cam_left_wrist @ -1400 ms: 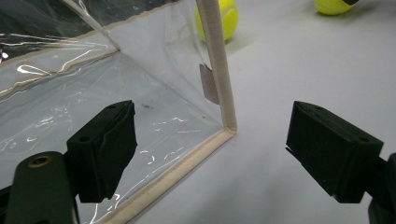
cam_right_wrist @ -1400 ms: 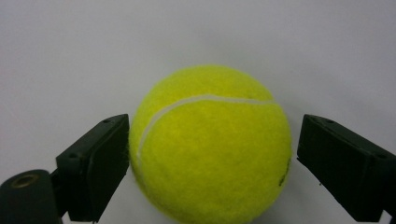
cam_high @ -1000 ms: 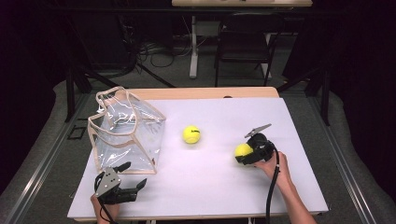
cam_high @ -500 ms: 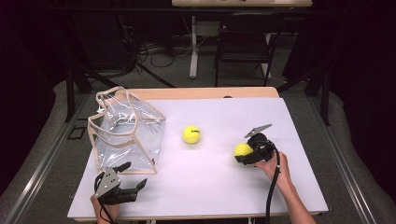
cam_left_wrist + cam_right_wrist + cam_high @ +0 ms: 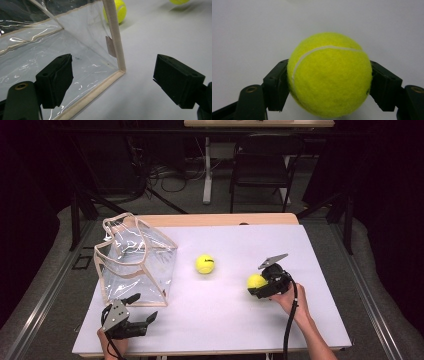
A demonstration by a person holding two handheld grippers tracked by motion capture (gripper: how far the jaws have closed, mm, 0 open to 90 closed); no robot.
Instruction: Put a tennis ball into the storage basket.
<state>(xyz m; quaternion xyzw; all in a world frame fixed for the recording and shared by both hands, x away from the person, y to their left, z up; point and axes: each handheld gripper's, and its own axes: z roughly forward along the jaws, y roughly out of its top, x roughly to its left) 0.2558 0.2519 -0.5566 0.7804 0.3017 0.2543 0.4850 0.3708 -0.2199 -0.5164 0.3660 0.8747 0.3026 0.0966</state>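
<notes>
- The right gripper (image 5: pixel 256 287) sits on the right half of the bench (image 5: pixel 230 320); its fingers (image 5: pixel 275 85) are closed on a ball (image 5: pixel 329 75), one pad pressed to each side; a hand (image 5: pixel 290 296) comes in from the bottom edge to hold it.
- In the right gripper view the ball bulges out past both pads, its white seam curving over the top; pale bench lies behind it; whether the ball rests on the bench or is raised off it I cannot tell.
- A second ball (image 5: pixel 205 264) lies loose near the bench's middle, well apart from the held one, between it and the bag (image 5: pixel 135 262).
- The bag is clear plastic with beige trim; it stands on the left part of the bench, its mouth open at the top, its handles drooping over the rim.
- The left gripper (image 5: pixel 142 309) is at the near left corner, just in front of the bag; its fingers (image 5: pixel 56 80) are spread wide with nothing between them.
- In the left gripper view the bag's near bottom corner sits between the two pads, farther off; neither pad touches it; the loose ball shows behind the bag's upright beige edge.
- A chair (image 5: pixel 262 165) and table legs (image 5: pixel 206 170) stand on the dark floor beyond the bench.
</notes>
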